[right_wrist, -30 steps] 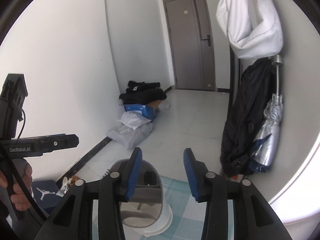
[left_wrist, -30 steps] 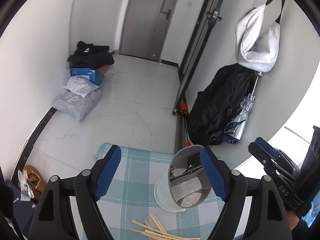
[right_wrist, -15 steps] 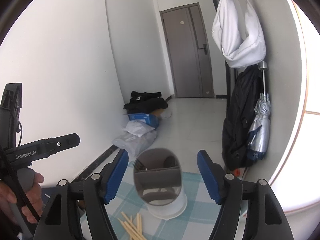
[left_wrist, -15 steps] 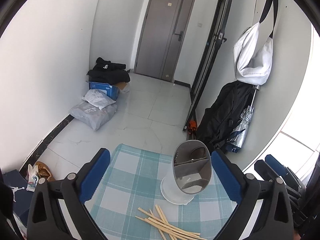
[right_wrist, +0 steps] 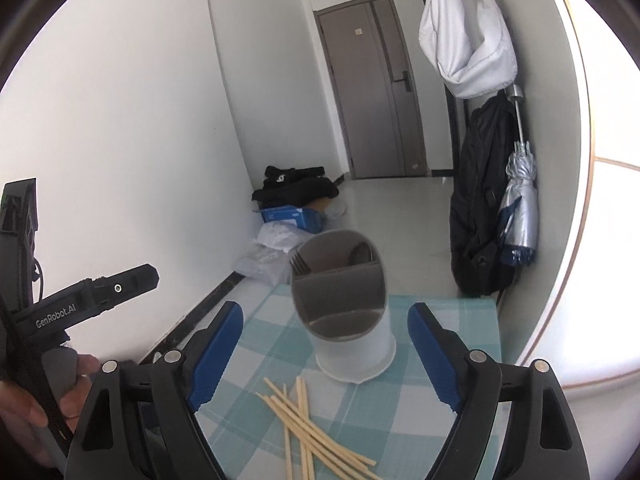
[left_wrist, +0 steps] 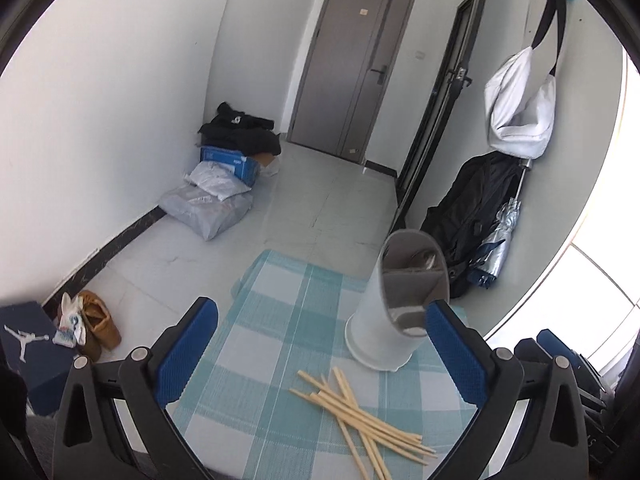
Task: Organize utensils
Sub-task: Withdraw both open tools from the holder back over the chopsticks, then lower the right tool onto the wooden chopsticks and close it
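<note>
With both sets of jaws spread wide and holding nothing, I'm hovering over the checked tablecloth (left_wrist: 280, 320). Left gripper (left_wrist: 320, 354): blue pads at lower left and lower right of its frame, nothing between them but cloth and the chopsticks (left_wrist: 360, 420), which lie in a loose crossed pile at bottom centre, flat on the cloth. Utensil holder (left_wrist: 394, 304) stands right of centre, white outer cup with grey divided insert, just beside the right pad from this angle; can't tell if they touch. Right gripper (right_wrist: 325, 350): pads equally wide apart, holder (right_wrist: 348, 320) sits centred between them in the frame but further back on the cloth, apart from both pads. A fork (right_wrist: 298, 266) and a spoon (right_wrist: 362, 256) stand in its rear compartment; front compartment contents not visible. Chopsticks (right_wrist: 308, 428) lie at bottom centre, nearer to me than the holder and close to its base. Left gripper's body (right_wrist: 84, 304) shows at left of the right view, in my hand (right_wrist: 48, 392).
</note>
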